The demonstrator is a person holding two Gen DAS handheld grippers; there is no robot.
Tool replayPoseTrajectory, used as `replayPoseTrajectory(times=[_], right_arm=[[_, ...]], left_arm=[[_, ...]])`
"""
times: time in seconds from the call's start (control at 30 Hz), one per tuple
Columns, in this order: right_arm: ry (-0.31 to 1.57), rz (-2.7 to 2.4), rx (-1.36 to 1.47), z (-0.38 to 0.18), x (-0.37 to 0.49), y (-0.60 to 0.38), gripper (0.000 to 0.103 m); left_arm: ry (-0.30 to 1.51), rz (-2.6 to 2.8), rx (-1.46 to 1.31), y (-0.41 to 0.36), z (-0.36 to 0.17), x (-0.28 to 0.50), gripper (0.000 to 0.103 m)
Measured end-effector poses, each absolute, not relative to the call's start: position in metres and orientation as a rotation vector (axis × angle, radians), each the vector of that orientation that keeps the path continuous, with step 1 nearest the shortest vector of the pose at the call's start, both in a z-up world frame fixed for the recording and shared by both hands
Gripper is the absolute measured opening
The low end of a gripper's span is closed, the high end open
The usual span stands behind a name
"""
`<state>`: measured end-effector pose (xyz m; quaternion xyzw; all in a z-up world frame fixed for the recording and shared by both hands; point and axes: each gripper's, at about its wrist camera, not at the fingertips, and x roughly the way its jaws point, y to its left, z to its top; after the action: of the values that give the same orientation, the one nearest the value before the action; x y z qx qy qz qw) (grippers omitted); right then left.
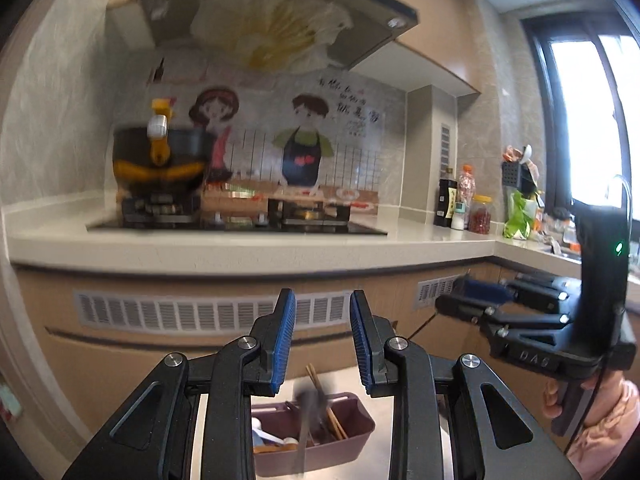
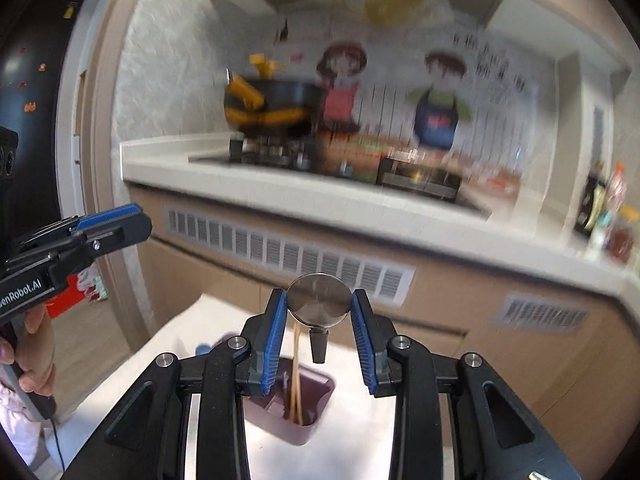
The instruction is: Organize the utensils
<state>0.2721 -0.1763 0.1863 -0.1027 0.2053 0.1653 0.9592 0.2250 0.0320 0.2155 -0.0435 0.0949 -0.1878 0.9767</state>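
While the steel ladle (image 2: 319, 300) hangs bowl-up, gripped between our right fingers (image 2: 276, 320), its handle points down towards the purple bin (image 2: 316, 392) on the tabletop (image 2: 360, 432) directly below; our left gripper (image 1: 323, 336) rides parted, grasping nothing.

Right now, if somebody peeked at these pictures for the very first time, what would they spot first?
Probably the shiny round metal ladle bowl pinched between the blue pads of the right tongs, held high in the kitchen. Below it sits a purple utensil bin with wooden chopsticks poking out. Behind, a black and yellow pot sits on the stove under a cartoon wall sticker.
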Motion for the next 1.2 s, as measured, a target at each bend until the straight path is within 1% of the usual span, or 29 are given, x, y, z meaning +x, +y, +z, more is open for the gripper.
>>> replayPoseTrajectory(times=[0.13, 0.27, 0.4, 0.57, 0.63, 0.8, 0.93, 1.13, 1.2], right_arm=[[0.526, 0.352, -0.189, 0.146, 0.309, -0.17, 0.03], [0.54, 0.346, -0.196, 0.127, 0.315, -0.167, 0.03], [0.503, 0.335, -0.204, 0.13, 0.303, -0.172, 0.03], [0.483, 0.322, -0.213, 0.142, 0.297, -0.176, 0.03], [0.478, 0.32, -0.214, 0.145, 0.293, -0.179, 0.03], [0.473, 0.32, -0.201, 0.147, 0.284, -0.19, 0.03], [0.48, 0.323, -0.175, 0.145, 0.277, -0.201, 0.03], [0.478, 0.342, -0.132, 0.142, 0.263, -0.218, 0.03], [0.474, 0.346, -0.123, 0.142, 0.259, -0.222, 0.03]], left_arm=[[0.267, -0.375, -0.121, 0.035, 0.18, 0.263, 0.028], [0.376, -0.38, -0.142, 0.04, 0.144, 0.29, 0.028], [0.472, -0.345, -0.132, 0.051, 0.107, 0.297, 0.028], [0.556, -0.313, -0.203, 0.071, 0.087, 0.307, 0.03], [0.625, -0.331, -0.226, 0.069, 0.083, 0.319, 0.03], [0.8, -0.306, -0.07, 0.031, 0.07, 0.35, 0.03], [0.914, -0.287, -0.01, 0.014, 0.058, 0.375, 0.03], [1.05, -0.192, 0.126, -0.008, 0.033, 0.404, 0.03], [1.049, -0.17, 0.184, -0.017, 0.031, 0.405, 0.029]])
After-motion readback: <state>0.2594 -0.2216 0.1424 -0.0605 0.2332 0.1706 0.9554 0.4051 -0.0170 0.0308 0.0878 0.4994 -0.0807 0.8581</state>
